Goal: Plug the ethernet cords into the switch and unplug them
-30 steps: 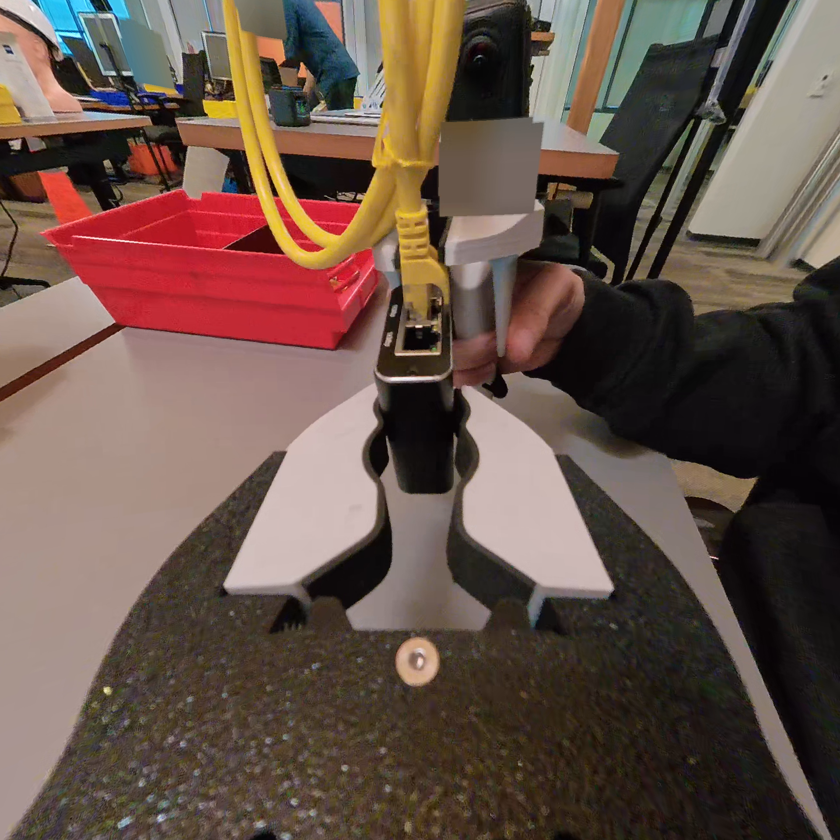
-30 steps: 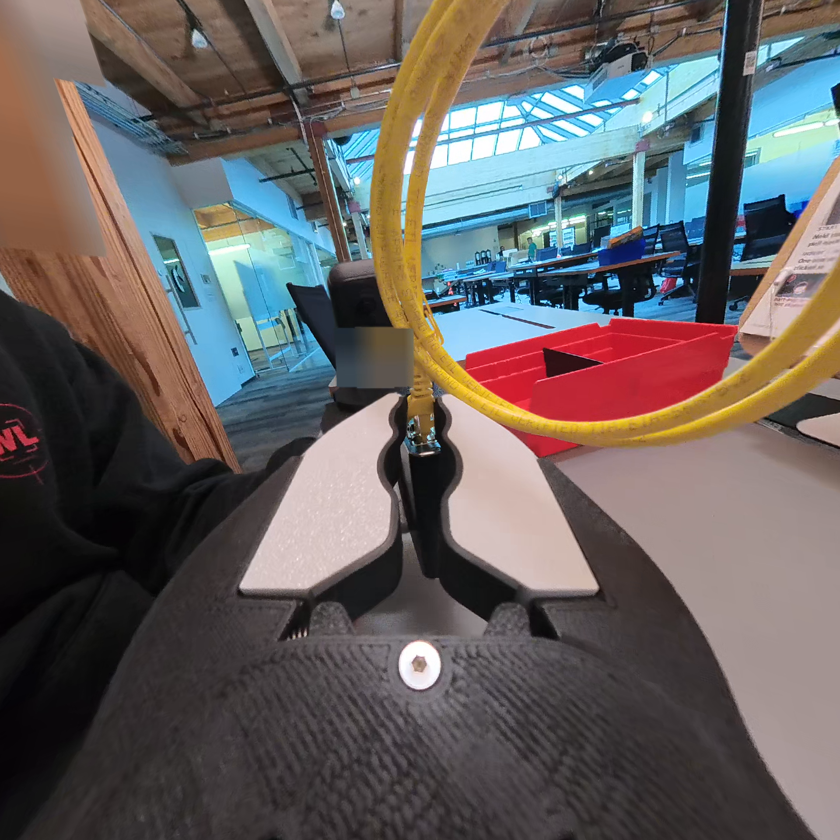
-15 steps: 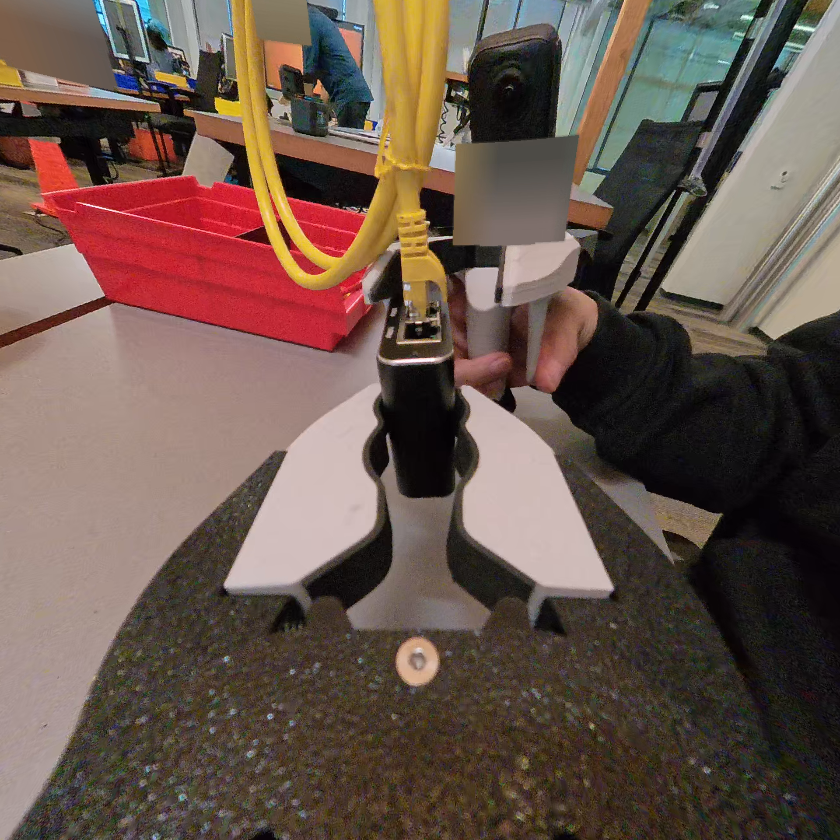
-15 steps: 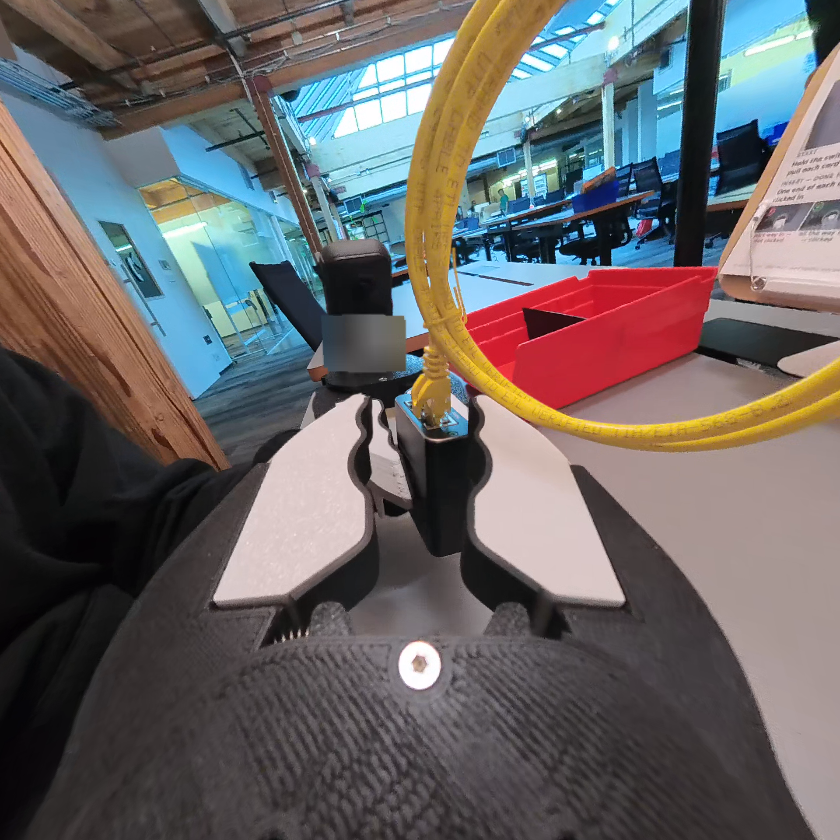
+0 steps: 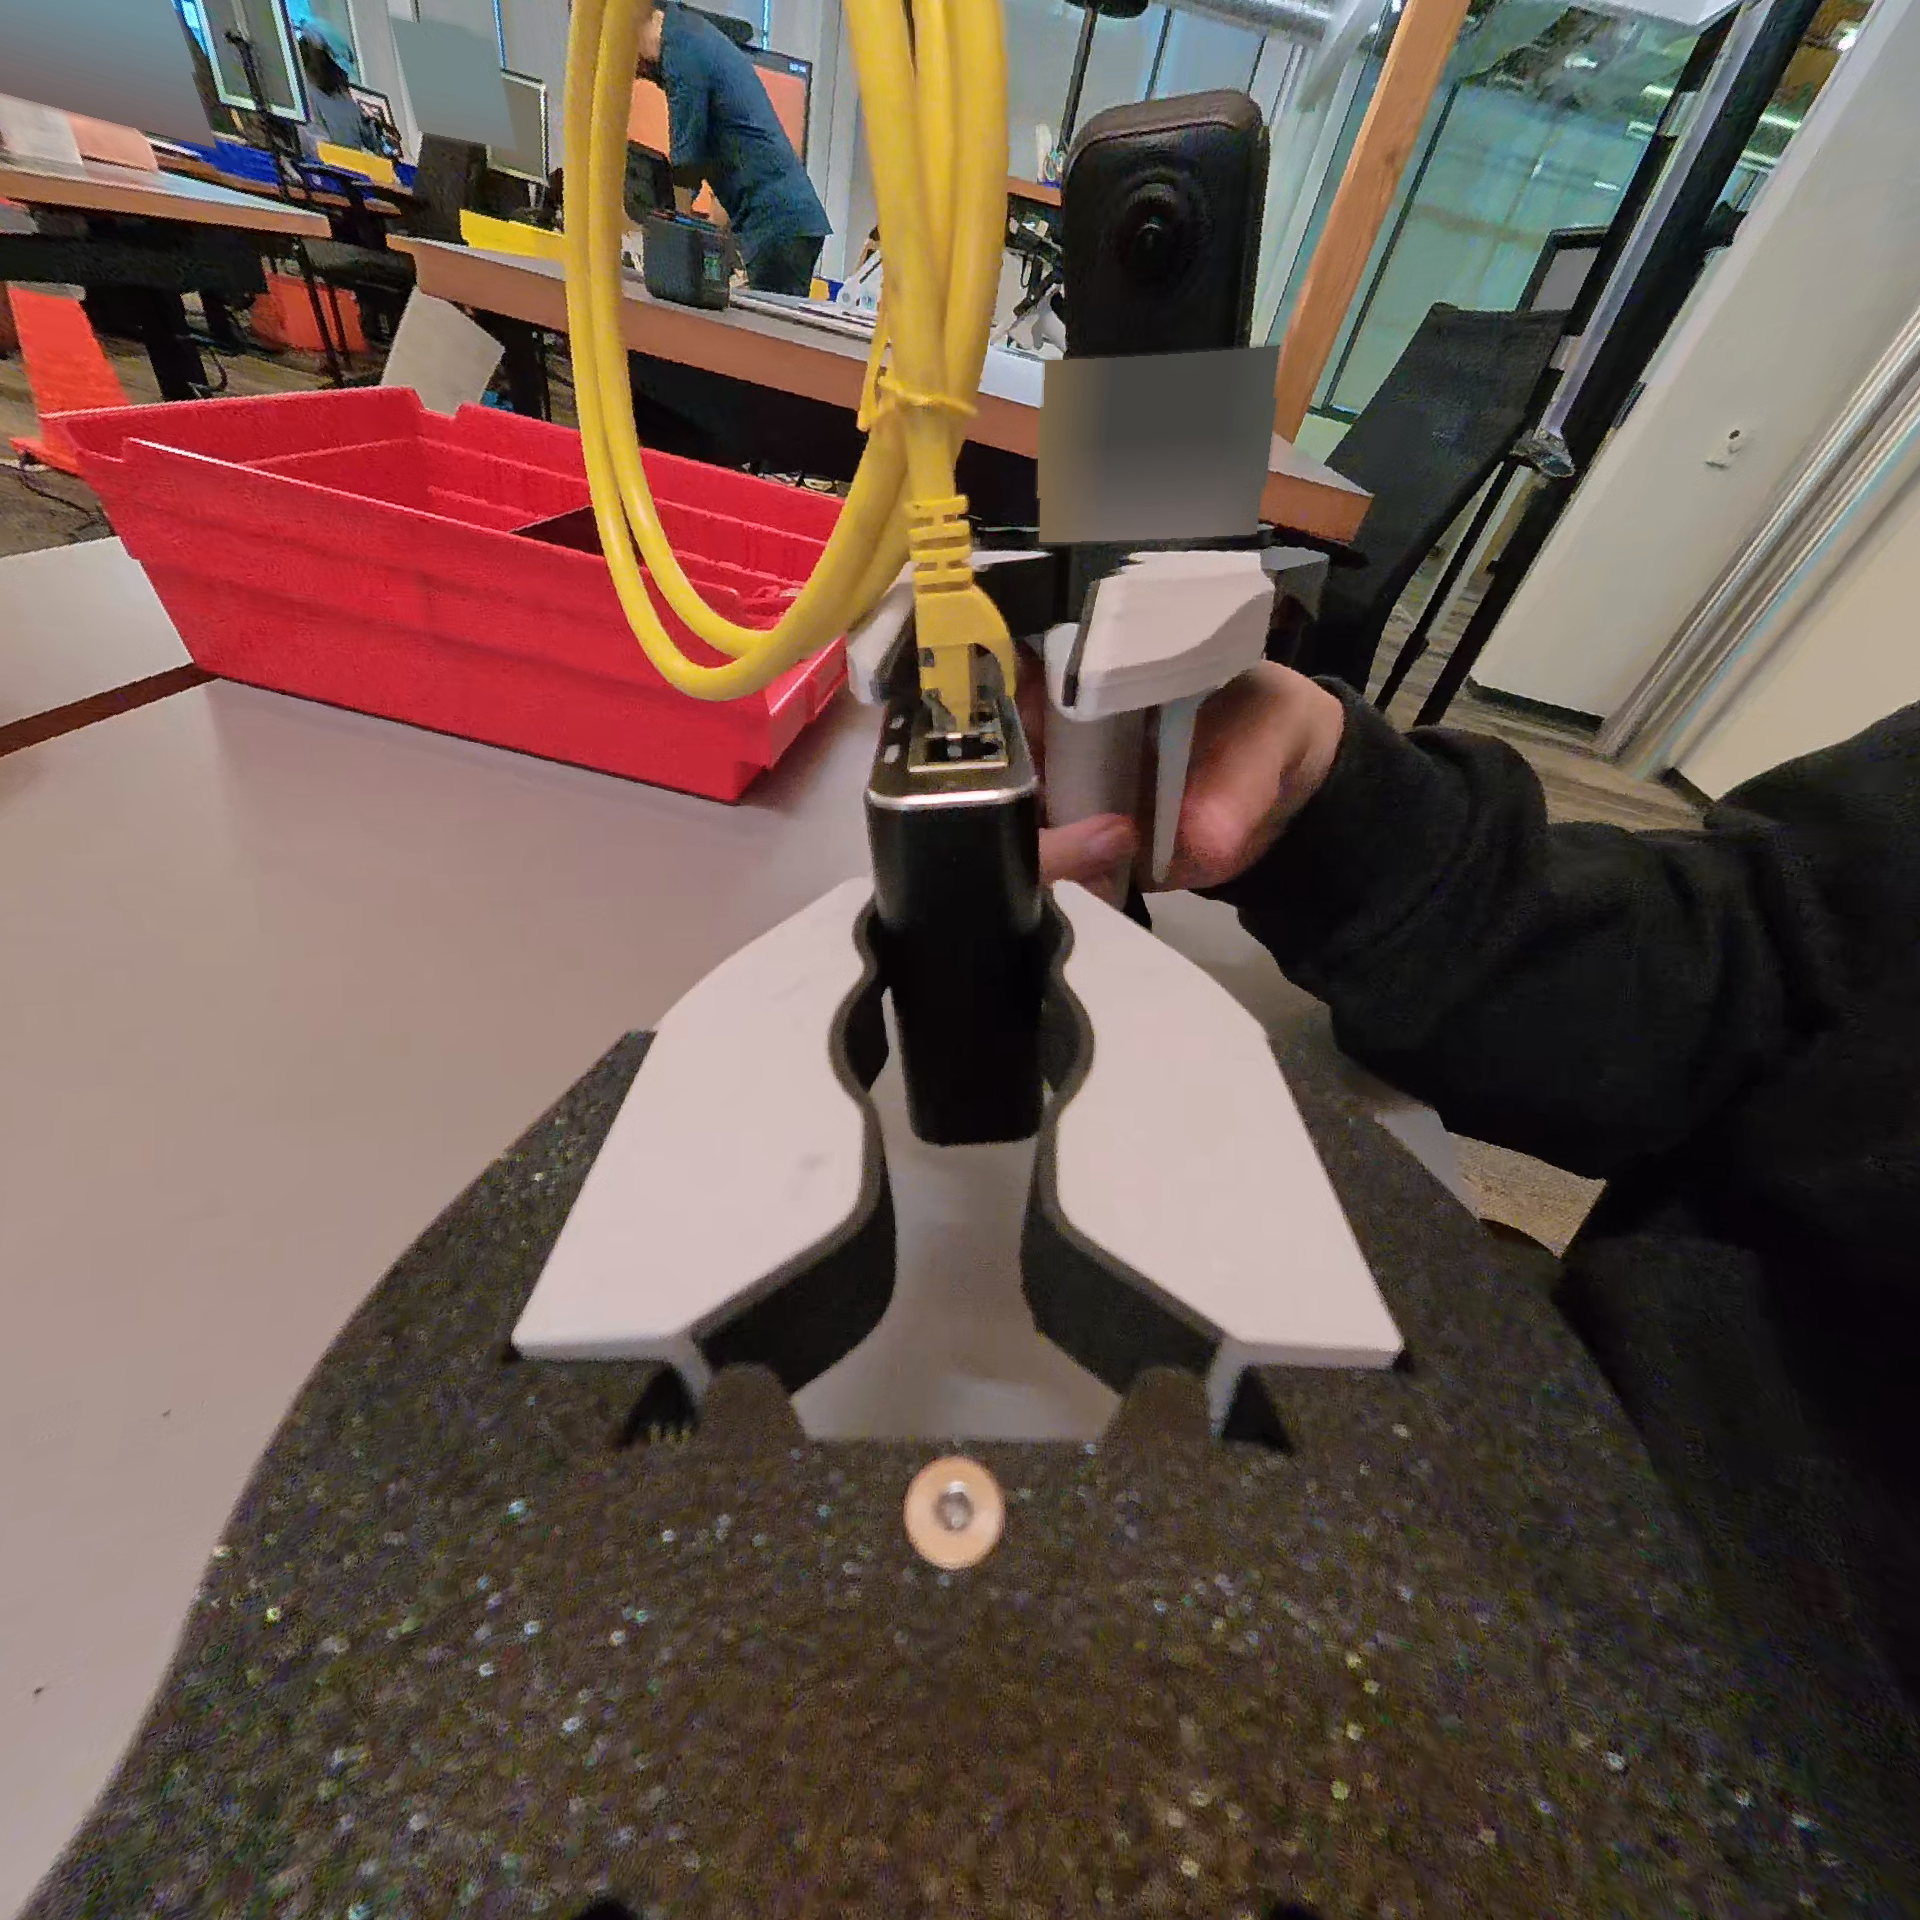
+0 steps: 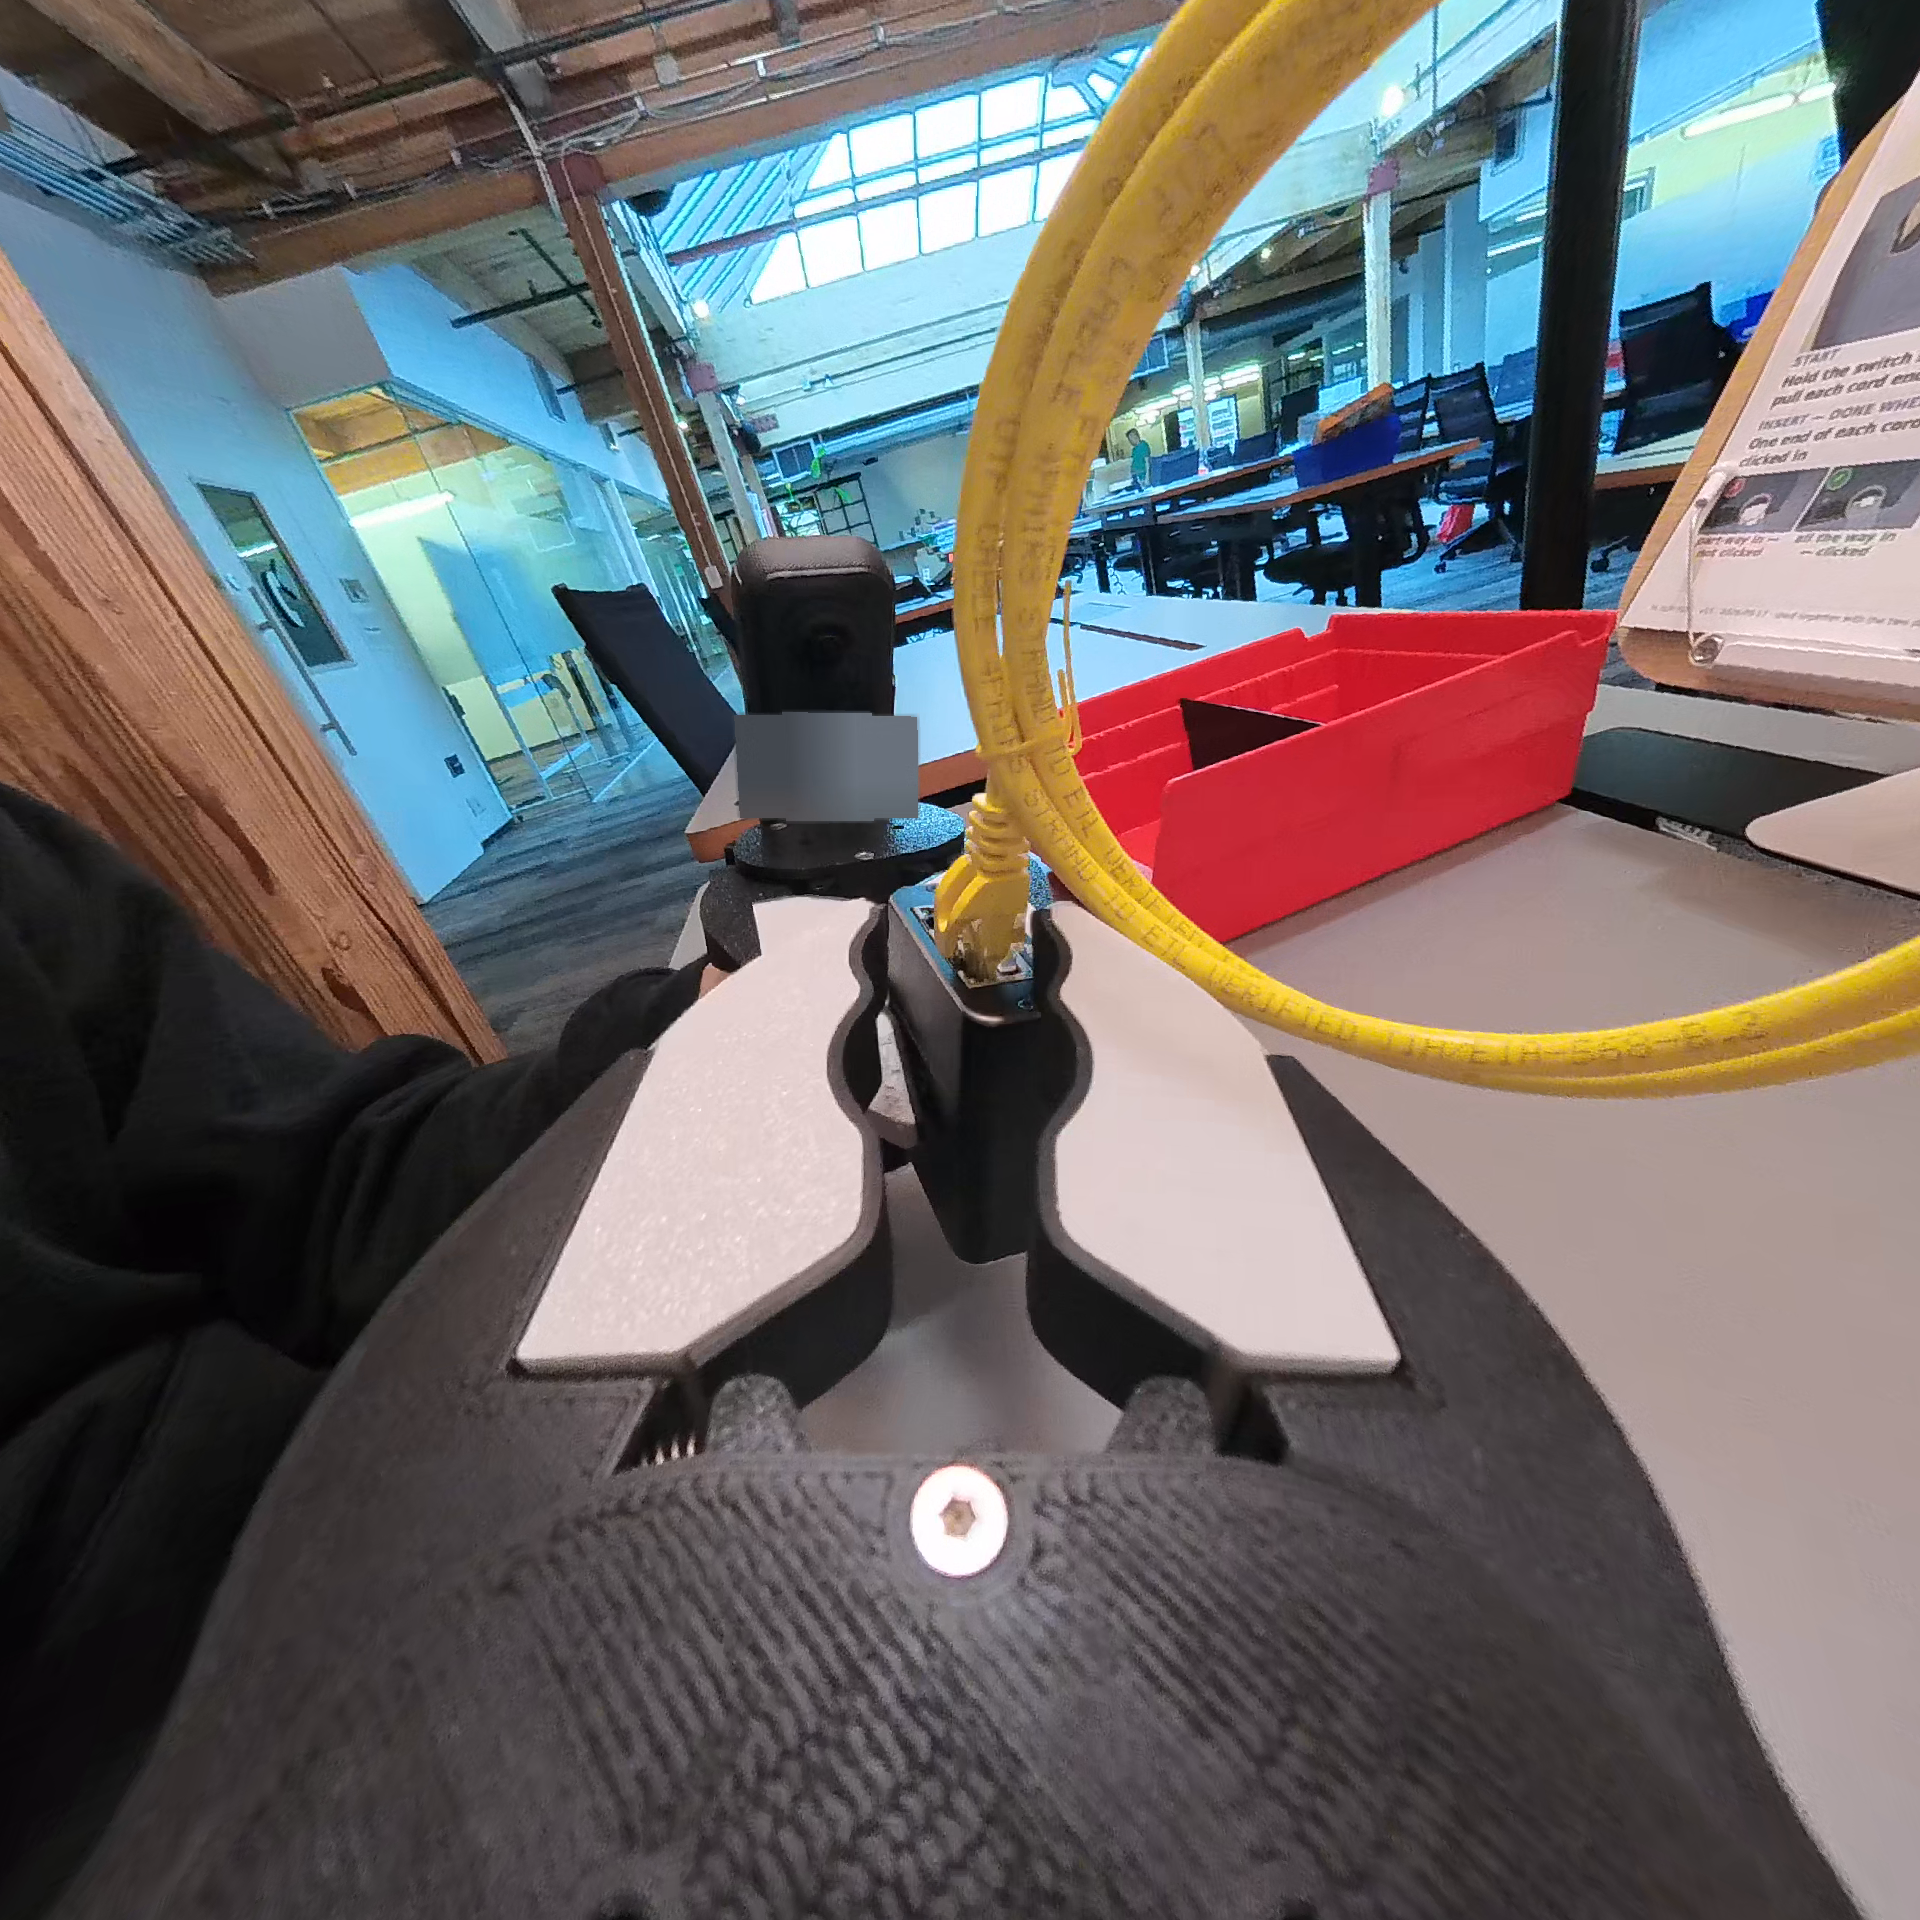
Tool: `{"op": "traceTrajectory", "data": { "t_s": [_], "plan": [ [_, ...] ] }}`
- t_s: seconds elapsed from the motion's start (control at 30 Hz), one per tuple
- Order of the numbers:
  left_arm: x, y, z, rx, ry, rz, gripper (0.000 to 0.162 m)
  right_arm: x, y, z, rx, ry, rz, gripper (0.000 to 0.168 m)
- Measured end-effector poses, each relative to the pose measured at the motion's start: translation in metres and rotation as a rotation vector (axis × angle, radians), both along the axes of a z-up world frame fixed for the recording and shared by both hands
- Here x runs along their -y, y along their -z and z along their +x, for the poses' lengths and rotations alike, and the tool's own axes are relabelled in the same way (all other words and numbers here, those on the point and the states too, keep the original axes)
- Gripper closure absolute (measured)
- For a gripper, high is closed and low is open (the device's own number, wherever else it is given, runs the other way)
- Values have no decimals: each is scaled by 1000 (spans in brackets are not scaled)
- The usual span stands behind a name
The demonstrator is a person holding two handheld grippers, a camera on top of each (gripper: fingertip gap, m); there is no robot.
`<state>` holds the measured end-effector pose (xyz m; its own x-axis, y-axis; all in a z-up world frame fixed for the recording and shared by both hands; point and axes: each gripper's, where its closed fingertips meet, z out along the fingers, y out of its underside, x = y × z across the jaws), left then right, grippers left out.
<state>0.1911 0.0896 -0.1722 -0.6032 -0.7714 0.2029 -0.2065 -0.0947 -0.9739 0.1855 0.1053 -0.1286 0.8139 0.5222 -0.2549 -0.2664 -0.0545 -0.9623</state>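
Currently the left gripper (image 5: 956,997) clamps the black switch (image 5: 954,935) upright, ports facing up; the yellow ethernet plug (image 6: 982,904) sits in a port (depth unclear), between the right gripper's (image 6: 956,1049) parted fingers.

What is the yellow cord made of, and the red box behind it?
The yellow cord looks like a bendy, smooth plastic or rubbery jacket: it hangs in soft loops and shines a little. The red box looks like hard moulded plastic, with straight ridged walls and a slight gloss.
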Motion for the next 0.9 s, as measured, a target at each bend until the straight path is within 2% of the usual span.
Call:
{"op": "traceTrajectory", "data": {
  "t_s": [0.17, 0.9],
  "plan": [
    [6, -1, -2, 7, 32, 2, 137, 2, 1, 1, 7, -9, 4, 149],
    [9, 1, -3, -7, 70, -30, 137, 1, 4, -2, 27, -19, -28, 152]
  ]
}}
